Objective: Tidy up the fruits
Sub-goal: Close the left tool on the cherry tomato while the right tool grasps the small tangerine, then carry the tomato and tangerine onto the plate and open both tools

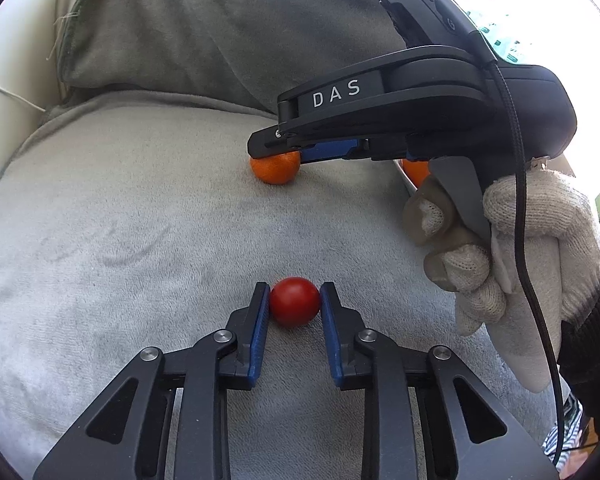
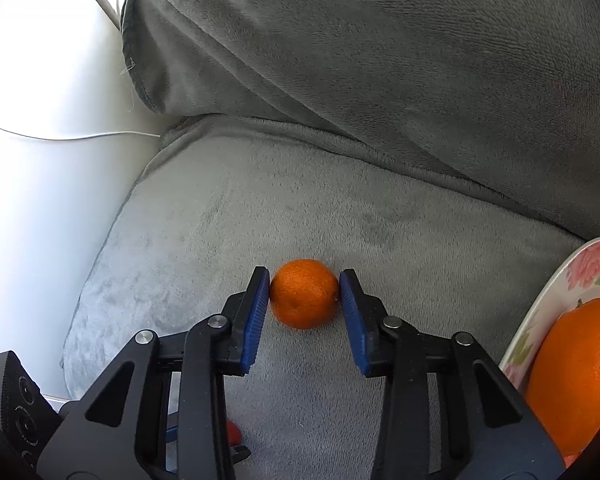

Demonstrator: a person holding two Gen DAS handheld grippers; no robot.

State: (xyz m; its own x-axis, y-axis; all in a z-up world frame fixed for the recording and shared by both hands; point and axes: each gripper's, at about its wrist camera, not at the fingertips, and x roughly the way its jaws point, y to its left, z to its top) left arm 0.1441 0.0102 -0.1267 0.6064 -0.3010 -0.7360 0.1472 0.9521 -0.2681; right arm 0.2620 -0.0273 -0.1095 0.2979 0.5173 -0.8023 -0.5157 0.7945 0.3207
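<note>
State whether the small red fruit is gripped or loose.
Gripped: both blue pads of the left gripper press the red fruit, which rests on the grey cushion.

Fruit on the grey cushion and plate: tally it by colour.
Red: 1, the small red fruit between the left claw's pads.
Orange: 2, the small mandarin between the right claw's pads and the large orange on the flowered plate.
Total: 3

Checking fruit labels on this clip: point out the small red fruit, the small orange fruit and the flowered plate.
small red fruit (image 1: 294,301): left wrist view, centre of its skin.
small orange fruit (image 2: 304,293): right wrist view, middle of its peel.
flowered plate (image 2: 580,266): right wrist view, its rim.
</note>
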